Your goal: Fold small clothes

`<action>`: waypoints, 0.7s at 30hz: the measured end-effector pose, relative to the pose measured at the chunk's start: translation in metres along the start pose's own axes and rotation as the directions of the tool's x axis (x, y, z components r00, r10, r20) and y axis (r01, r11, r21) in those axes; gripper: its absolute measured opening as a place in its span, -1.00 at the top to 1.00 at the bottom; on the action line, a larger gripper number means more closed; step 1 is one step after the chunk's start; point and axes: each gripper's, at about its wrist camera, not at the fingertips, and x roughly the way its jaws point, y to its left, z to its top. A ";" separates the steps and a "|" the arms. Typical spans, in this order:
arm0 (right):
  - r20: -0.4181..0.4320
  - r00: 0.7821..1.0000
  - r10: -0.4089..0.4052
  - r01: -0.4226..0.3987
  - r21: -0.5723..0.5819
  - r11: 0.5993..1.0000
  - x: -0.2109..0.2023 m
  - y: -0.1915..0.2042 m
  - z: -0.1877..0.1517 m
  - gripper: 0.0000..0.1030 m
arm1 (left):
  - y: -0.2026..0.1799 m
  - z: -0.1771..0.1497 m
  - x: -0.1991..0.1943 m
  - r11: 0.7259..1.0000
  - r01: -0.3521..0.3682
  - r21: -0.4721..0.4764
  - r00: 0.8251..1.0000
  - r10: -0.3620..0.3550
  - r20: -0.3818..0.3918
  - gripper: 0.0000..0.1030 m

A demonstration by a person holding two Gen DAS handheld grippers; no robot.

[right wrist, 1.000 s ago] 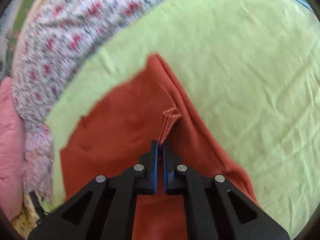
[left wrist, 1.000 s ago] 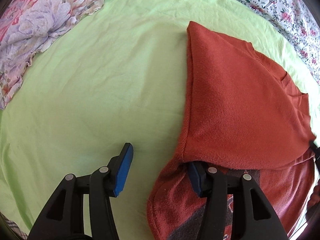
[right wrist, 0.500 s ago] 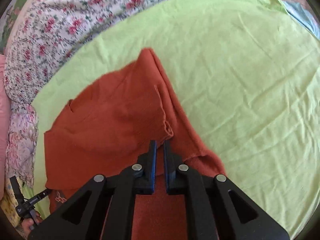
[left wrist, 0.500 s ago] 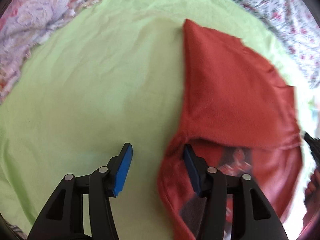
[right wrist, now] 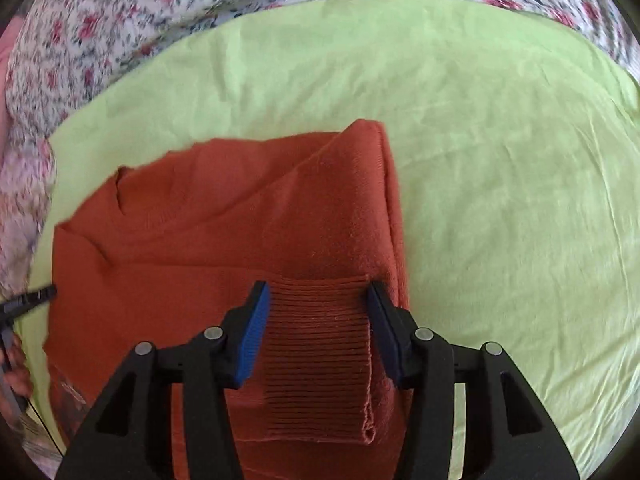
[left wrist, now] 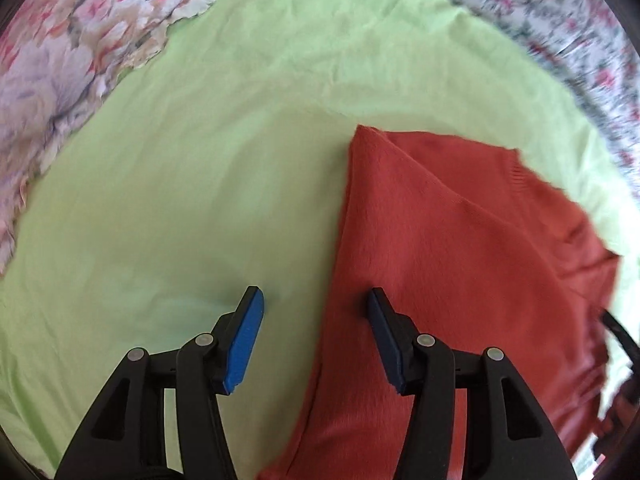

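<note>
The red sweater [right wrist: 224, 240] lies folded on the green sheet [right wrist: 500, 184], floral bedding [right wrist: 120, 20] around the sheet's edge. The right gripper [right wrist: 318, 292] has just been opening; its jaws stand apart with the ribbed cuff [right wrist: 318, 352] lying flat between them, the pads at the cuff's two sides but not pinching it. The left gripper [left wrist: 316, 300] is released: one finger [left wrist: 244, 340] hangs over bare sheet, the other [left wrist: 386, 336] over the sweater's folded edge, which runs between them.
</note>
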 end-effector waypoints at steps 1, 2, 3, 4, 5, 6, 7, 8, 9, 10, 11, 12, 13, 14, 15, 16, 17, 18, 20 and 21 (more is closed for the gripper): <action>0.001 1.000 -0.009 0.009 -0.027 1.000 -0.001 0.001 0.000 0.81 | -0.003 0.003 0.003 1.000 -0.021 0.005 1.000 0.021 0.001 -0.10; -0.003 1.000 0.002 -0.002 -0.034 0.999 -0.002 -0.001 0.000 0.92 | -0.005 0.005 0.005 0.999 -0.037 0.004 0.999 0.037 0.005 -0.10; 0.021 0.999 0.035 -0.034 -0.024 0.999 -0.010 -0.006 0.000 0.92 | -0.006 0.007 0.006 0.998 -0.056 0.000 0.998 0.056 0.011 -0.11; 0.050 0.998 0.039 -0.038 -0.020 0.999 -0.019 -0.009 0.001 0.92 | -0.007 0.009 0.007 0.998 -0.067 -0.001 0.998 0.067 0.013 -0.12; 0.073 0.997 0.037 -0.036 -0.016 0.999 -0.025 -0.014 0.002 0.92 | -0.008 0.011 0.009 0.997 -0.078 -0.004 0.997 0.079 0.015 -0.15; 0.091 0.995 0.038 -0.038 -0.002 0.999 -0.029 -0.021 0.002 0.93 | -0.008 0.012 0.010 0.996 -0.091 -0.015 0.996 0.091 0.019 -0.16; 0.091 0.995 0.043 -0.045 0.013 0.999 -0.030 -0.026 0.001 0.93 | -0.008 0.014 0.011 0.995 -0.098 -0.026 0.995 0.099 0.022 -0.19; 0.061 0.997 0.047 -0.049 0.034 0.998 -0.023 -0.033 -0.001 0.93 | -0.009 0.015 0.012 0.994 -0.101 -0.035 0.995 0.102 0.021 -0.20; 0.027 0.998 0.052 -0.053 0.041 0.998 -0.014 -0.036 -0.002 0.93 | -0.010 0.017 0.014 0.993 -0.105 -0.044 0.994 0.106 0.018 -0.20; -0.018 0.997 0.069 -0.068 0.047 0.997 -0.003 -0.038 -0.004 0.93 | -0.011 0.017 0.014 0.993 -0.109 -0.048 0.994 0.110 0.019 -0.20; -0.003 0.997 0.073 -0.073 0.043 0.996 -0.005 -0.037 -0.004 0.90 | -0.012 0.017 0.013 0.993 -0.112 -0.047 0.993 0.113 0.021 -0.20; 0.003 0.997 0.074 -0.074 0.037 0.997 -0.009 -0.036 -0.003 0.83 | -0.013 0.017 0.012 0.993 -0.112 -0.042 0.993 0.113 0.023 -0.20; 0.000 0.997 0.076 -0.076 0.038 0.996 -0.014 -0.034 -0.003 0.78 | -0.014 0.015 0.009 0.994 -0.109 -0.031 0.994 0.110 0.025 -0.20; 0.000 0.997 0.083 -0.083 0.051 0.995 -0.022 -0.034 -0.005 0.55 | -0.013 0.010 0.005 0.994 -0.106 -0.023 0.994 0.107 0.024 -0.20; 0.010 0.996 0.092 -0.092 0.065 0.994 -0.030 -0.034 -0.009 0.26 | -0.010 0.004 -0.001 0.995 -0.100 -0.014 0.995 0.100 0.020 -0.20; 0.035 0.995 0.098 -0.100 0.077 0.992 -0.041 -0.034 -0.015 0.17 | -0.008 -0.002 -0.006 0.996 -0.092 -0.008 0.996 0.092 0.014 -0.20; 0.070 0.993 0.097 -0.103 0.085 0.991 -0.058 -0.033 -0.024 0.12 | -0.006 -0.009 -0.013 0.996 -0.085 -0.005 0.996 0.085 0.009 -0.19; 0.090 0.991 0.101 -0.108 0.085 0.990 -0.071 -0.032 -0.032 0.12 | -0.002 -0.020 -0.024 0.997 -0.071 -0.002 0.997 0.071 0.011 -0.19; 0.108 0.988 0.106 -0.115 0.076 0.990 -0.088 -0.024 -0.044 0.12 | 0.012 -0.052 -0.052 0.999 -0.035 0.021 0.999 0.035 0.017 -0.16; 0.112 0.988 0.108 -0.117 0.074 0.990 -0.097 -0.021 -0.054 0.12 | 0.015 -0.064 -0.060 0.999 -0.024 0.030 1.000 0.023 0.015 -0.16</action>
